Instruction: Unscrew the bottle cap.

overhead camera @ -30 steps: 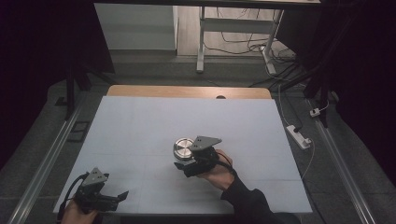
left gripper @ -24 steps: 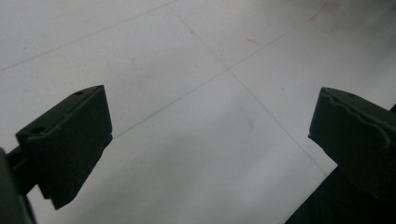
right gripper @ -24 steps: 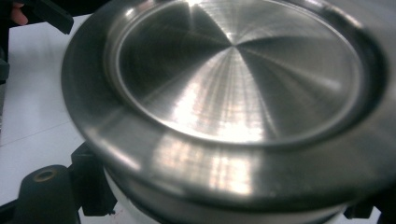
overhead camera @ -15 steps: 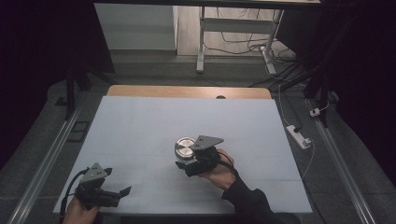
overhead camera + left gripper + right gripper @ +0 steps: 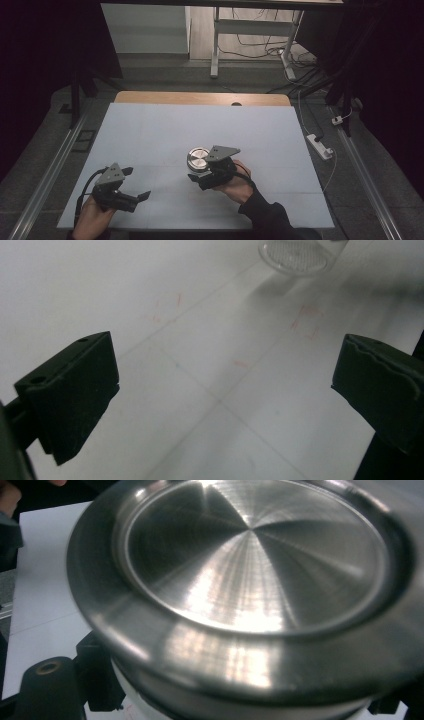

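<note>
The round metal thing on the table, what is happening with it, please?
A person works at a pale table with tongs in each hand. The right tongs are shut on a jar with a round, shiny metal lid; the jar stands near the middle of the table. The left tongs are open and hold nothing, near the front left corner, apart from the jar. From the left gripper view the jar looks clear.

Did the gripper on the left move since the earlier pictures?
Yes. The left gripper has slid rightward along the table's near edge, toward the metal-lidded jar.
</note>
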A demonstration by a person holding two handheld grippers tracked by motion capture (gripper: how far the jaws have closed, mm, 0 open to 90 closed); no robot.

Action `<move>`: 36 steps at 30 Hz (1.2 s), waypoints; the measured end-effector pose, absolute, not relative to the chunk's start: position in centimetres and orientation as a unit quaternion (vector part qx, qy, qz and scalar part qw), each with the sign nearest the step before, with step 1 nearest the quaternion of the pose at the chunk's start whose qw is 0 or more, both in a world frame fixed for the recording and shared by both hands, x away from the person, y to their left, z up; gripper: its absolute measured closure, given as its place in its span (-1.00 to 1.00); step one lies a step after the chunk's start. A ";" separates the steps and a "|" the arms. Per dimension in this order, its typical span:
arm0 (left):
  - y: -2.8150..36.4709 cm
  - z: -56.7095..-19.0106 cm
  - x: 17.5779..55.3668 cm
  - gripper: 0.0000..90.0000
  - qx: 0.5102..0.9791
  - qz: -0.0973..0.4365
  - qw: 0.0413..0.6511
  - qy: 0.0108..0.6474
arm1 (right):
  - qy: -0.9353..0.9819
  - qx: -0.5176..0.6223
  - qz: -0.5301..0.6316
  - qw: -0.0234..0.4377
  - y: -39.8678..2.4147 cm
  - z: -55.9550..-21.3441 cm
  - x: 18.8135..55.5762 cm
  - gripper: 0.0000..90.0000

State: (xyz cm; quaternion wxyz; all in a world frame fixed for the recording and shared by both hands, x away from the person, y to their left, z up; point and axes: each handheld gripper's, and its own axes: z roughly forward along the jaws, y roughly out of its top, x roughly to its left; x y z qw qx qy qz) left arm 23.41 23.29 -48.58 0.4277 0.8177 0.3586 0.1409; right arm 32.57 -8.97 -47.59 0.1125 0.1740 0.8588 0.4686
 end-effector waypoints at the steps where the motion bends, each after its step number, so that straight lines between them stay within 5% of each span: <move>1: 23.1 -48.4 23.7 -1.00 0.817 0.139 0.431 0.356 | 0.859 0.174 0.469 0.112 -9.0 -47.6 32.6 -0.67; 21: 19.2 -44.8 28.3 -1.00 0.837 0.118 0.445 0.297 | 0.860 0.167 0.471 0.107 -9.0 -47.5 32.4 -0.67; 36: 15.6 -42.5 31.3 -1.00 0.859 0.053 0.481 0.166 | 0.859 0.155 0.478 0.102 -9.1 -47.2 32.3 -0.67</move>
